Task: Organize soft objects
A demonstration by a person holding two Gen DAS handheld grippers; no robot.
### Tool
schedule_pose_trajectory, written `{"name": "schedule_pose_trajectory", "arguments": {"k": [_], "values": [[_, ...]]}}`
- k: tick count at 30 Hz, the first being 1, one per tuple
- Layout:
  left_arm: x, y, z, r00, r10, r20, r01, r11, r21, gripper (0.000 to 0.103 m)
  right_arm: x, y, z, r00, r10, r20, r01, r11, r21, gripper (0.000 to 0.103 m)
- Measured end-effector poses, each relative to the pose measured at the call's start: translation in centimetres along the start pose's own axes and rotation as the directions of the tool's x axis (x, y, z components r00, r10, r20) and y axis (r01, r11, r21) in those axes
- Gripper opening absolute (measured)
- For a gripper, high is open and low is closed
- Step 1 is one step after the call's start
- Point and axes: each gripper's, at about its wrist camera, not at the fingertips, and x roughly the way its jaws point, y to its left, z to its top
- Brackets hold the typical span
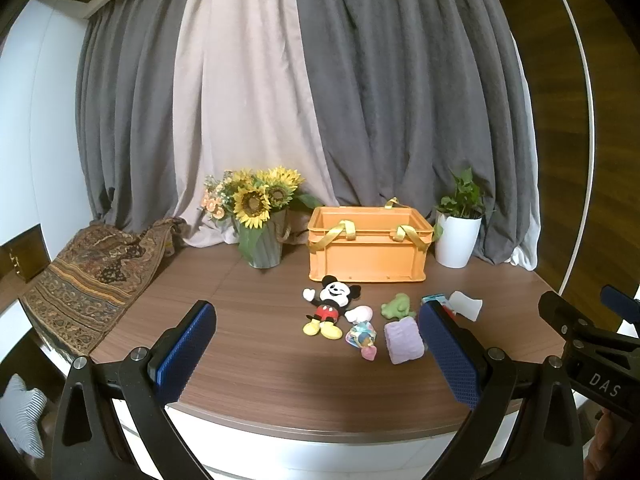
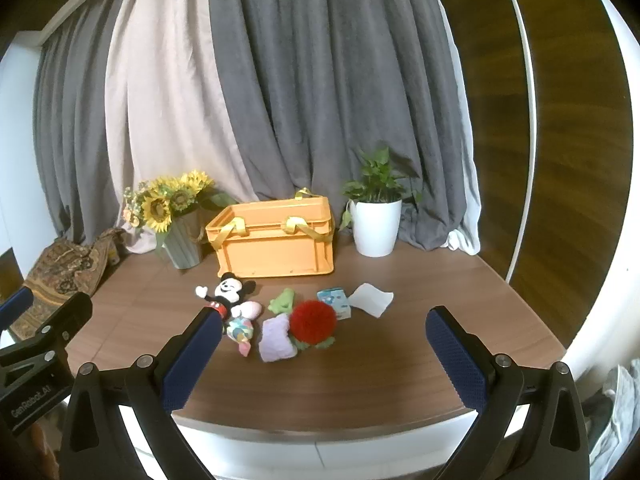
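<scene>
Soft toys lie in a cluster on the wooden table in front of an orange crate (image 1: 366,254) (image 2: 276,246) with yellow handles. A mouse plush (image 1: 330,306) (image 2: 228,292) is leftmost, then a small pastel doll (image 1: 362,332) (image 2: 242,326), a lilac knitted piece (image 1: 403,340) (image 2: 276,338), a green soft toy (image 1: 396,306) (image 2: 282,300), a red pompom flower (image 2: 313,320), a blue-white pack (image 2: 335,300) and a white cloth (image 1: 466,305) (image 2: 371,299). My left gripper (image 1: 316,350) and right gripper (image 2: 324,354) both stand open near the front edge, short of the toys, nothing between their fingers.
A vase of sunflowers (image 1: 260,220) (image 2: 176,220) stands left of the crate, a white potted plant (image 1: 458,228) (image 2: 376,220) right of it. A patterned cloth (image 1: 88,280) drapes over the table's left side. Curtains hang behind. The other gripper's body shows at each view's edge.
</scene>
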Motion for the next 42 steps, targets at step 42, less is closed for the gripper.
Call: {"name": "schedule_pose_trajectory", "arguments": {"k": [42], "values": [[0.23,-0.48,0.47,1.000,0.000,0.010,0.000,1.000,0.003,0.103,-0.44,-0.55,0.70,1.000,-0.006,0.026,0.006,1.000,-0.001,0.103]]}}
